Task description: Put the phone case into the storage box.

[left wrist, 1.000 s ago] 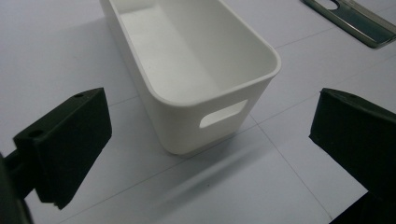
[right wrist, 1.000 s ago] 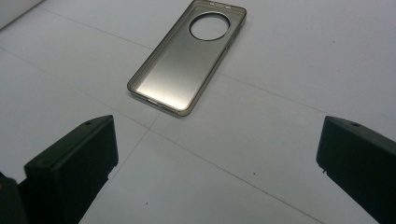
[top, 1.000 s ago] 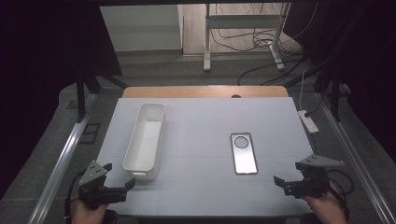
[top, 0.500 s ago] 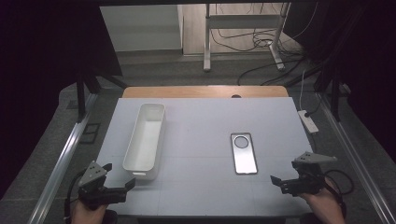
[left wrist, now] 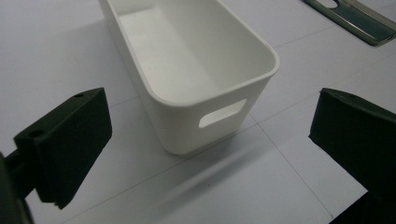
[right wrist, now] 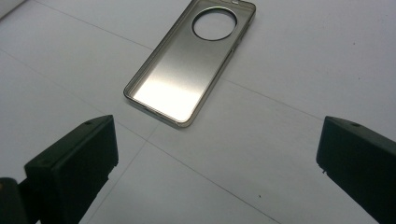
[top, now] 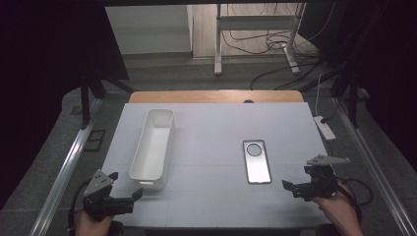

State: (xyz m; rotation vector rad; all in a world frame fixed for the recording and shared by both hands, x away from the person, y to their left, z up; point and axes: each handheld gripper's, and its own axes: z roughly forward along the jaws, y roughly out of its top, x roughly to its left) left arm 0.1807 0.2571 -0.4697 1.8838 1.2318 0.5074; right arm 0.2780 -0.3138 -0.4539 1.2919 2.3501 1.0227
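- You have one white bin point(top: 153, 146) on the table point(top: 216, 123), long and narrow, standing upright with nothing inside it; take it as your landmark.
- One handle slot is cut into the bin's near short wall, as your left gripper view shows.
- One phone case point(top: 257, 161) lies flat on the table, well to the right of the bin and apart from it. It is metallic-looking, with one round cut-out at its far end.
- Your left gripper point(top: 129, 198) sits just in front of the bin's near end, close to it but not touching. Its two jaws stand wide apart with nothing between them.
- In your left gripper view the bin point(left wrist: 187, 74) rises between the two black jaws, and one corner of the phone case point(left wrist: 355, 18) shows beyond the bin's right wall.
- Your right gripper point(top: 291, 187) is far to the right of the bin, just past the phone case's near right corner and clear of it. Its jaws are also spread wide and hold nothing.
- In your right gripper view the phone case point(right wrist: 187, 70) lies ahead of the two jaws, untouched.
- That makes two grippers, one bin, one case.
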